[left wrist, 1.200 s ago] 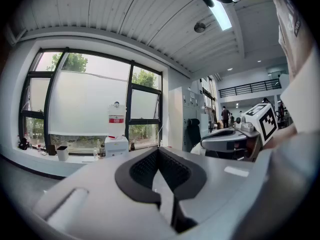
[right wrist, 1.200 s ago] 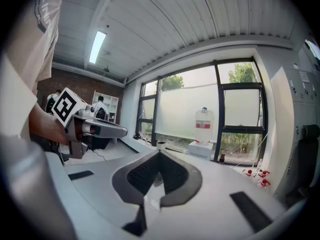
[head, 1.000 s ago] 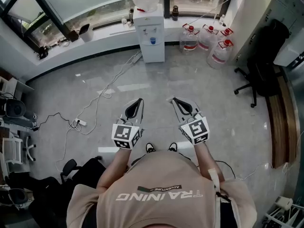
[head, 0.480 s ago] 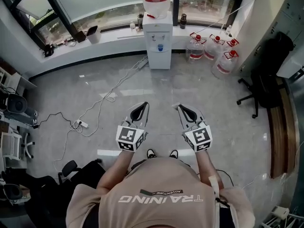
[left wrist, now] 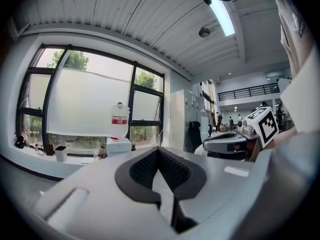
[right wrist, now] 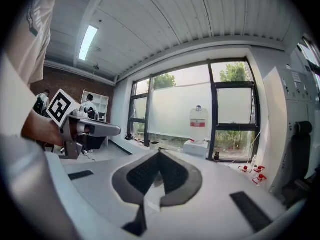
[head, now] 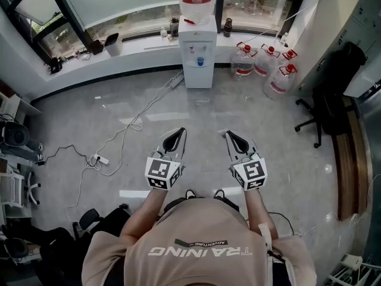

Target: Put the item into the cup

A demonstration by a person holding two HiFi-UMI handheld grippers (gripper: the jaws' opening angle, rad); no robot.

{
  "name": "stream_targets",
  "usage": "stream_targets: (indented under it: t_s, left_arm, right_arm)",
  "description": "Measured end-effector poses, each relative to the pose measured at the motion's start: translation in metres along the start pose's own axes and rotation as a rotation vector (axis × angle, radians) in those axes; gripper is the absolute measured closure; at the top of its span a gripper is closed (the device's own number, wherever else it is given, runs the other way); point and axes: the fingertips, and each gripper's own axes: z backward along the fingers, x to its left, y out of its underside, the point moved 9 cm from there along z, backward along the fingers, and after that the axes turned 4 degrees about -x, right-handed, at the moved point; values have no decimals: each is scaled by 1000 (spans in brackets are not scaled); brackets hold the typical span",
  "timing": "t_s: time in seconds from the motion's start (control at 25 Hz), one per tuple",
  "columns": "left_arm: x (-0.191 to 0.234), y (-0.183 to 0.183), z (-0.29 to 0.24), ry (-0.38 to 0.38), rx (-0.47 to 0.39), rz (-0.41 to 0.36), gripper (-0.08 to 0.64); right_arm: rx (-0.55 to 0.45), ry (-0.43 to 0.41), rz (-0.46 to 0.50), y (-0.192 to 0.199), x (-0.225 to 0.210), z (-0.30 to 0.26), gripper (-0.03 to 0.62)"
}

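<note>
No cup and no item shows in any view. In the head view, my left gripper (head: pixel 177 131) and my right gripper (head: pixel 230 134) are held side by side at waist height over the grey floor, pointing toward the window. Both are shut with nothing between the jaws. The left gripper view shows its black pads (left wrist: pixel 143 167) meeting at the tip, with the right gripper (left wrist: pixel 235 141) off to the side. The right gripper view shows its own pads (right wrist: pixel 173 173) closed too, with the left gripper (right wrist: pixel 92 129) at the left.
A white water dispenser (head: pixel 197 46) stands ahead at the window wall. Several water bottles (head: pixel 265 64) sit to its right. A black office chair (head: pixel 329 94) is at the right. Cables and a power strip (head: pixel 98 158) lie on the floor at the left.
Both grippers have shifted slightly forward and right in the head view as the head camera moved. Their jaws stay closed.
</note>
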Motion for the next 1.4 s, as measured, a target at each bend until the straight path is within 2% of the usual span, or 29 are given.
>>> stream_targets:
  t_s: [0.36,0.64,0.88,1.4]
  left_arm:
    - [35,24,-6,43,42,51,552]
    - [52,34,-38,54,73,73,552]
    - [66,26,-88,23,65,46,552]
    - [80,7,-225,-74,42,39,552]
  right_arm:
    - [36,63,-5,5,8,-25,581]
    - [70,48,-19,16,-10,-54,581]
    - [67,16,35,19,-54,-93,581]
    - [16,-92,15,20,-184,-177,581]
